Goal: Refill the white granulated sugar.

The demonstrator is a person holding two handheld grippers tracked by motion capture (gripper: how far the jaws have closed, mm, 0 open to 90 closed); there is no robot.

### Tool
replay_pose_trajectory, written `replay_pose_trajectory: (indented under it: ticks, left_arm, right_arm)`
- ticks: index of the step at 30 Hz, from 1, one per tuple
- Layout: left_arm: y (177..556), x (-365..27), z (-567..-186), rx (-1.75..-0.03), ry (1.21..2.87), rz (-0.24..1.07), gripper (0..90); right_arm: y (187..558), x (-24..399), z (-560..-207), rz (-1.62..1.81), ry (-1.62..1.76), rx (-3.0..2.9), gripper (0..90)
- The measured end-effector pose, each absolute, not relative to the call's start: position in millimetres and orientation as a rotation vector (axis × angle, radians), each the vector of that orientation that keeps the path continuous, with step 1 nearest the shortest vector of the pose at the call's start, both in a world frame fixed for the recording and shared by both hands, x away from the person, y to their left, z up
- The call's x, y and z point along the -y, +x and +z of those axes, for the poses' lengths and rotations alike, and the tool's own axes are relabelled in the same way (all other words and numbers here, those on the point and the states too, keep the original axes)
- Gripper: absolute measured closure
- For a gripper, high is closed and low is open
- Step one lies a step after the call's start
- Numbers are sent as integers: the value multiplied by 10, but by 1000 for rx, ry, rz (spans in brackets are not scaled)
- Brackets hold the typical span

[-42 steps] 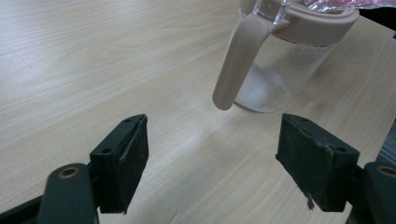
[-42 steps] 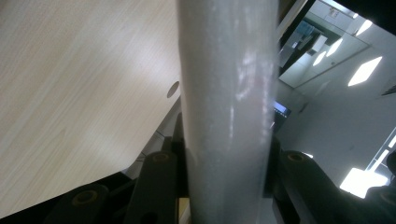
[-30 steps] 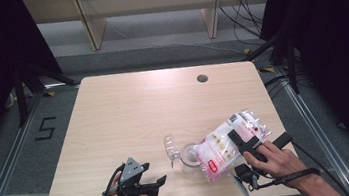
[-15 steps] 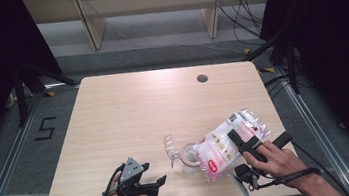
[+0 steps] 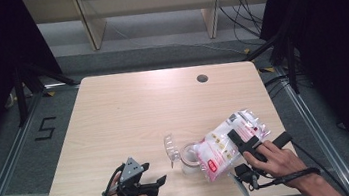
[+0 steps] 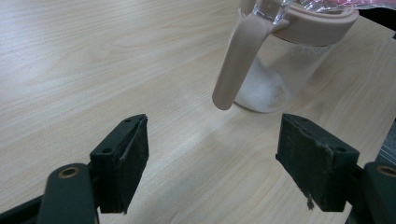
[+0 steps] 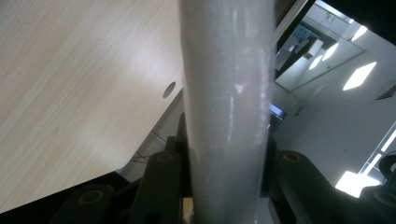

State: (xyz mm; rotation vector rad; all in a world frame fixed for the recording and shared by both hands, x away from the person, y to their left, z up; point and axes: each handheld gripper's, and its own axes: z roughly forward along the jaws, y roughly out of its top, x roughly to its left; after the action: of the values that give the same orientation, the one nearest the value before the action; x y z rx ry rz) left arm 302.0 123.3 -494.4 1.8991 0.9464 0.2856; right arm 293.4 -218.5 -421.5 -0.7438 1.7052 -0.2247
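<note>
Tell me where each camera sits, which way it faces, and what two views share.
High view: above the person's side, looking forward and down on the table; hands, left tongs, right tongs on the bag.
Left gripper view: on the left tongs, low, facing the jar; open jaws.
Right gripper view: on the right tongs, tilted upward; jaws clamp the bag.
Shared: high and left views show the jar.

At a pale wooden table (image 5: pixel 129 113), the right gripper (image 5: pixel 240 137) clamps a pink-and-white plastic bag (image 5: pixel 219 148) tilted over a pink-rimmed jar (image 5: pixel 188 157), while the left gripper (image 5: pixel 158 184) rests at the jar's seven o'clock, apart from it.
</note>
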Motion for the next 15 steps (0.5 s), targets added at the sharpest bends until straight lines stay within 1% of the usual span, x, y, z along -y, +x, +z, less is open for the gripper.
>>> replay_pose_trajectory:
  ticks: [15]
  left_arm:
    - [3021,-1232,-4947,-945,1894,285,247]
  right_arm:
    - [2935,2186,-4212,-225,-748,-1706,735]
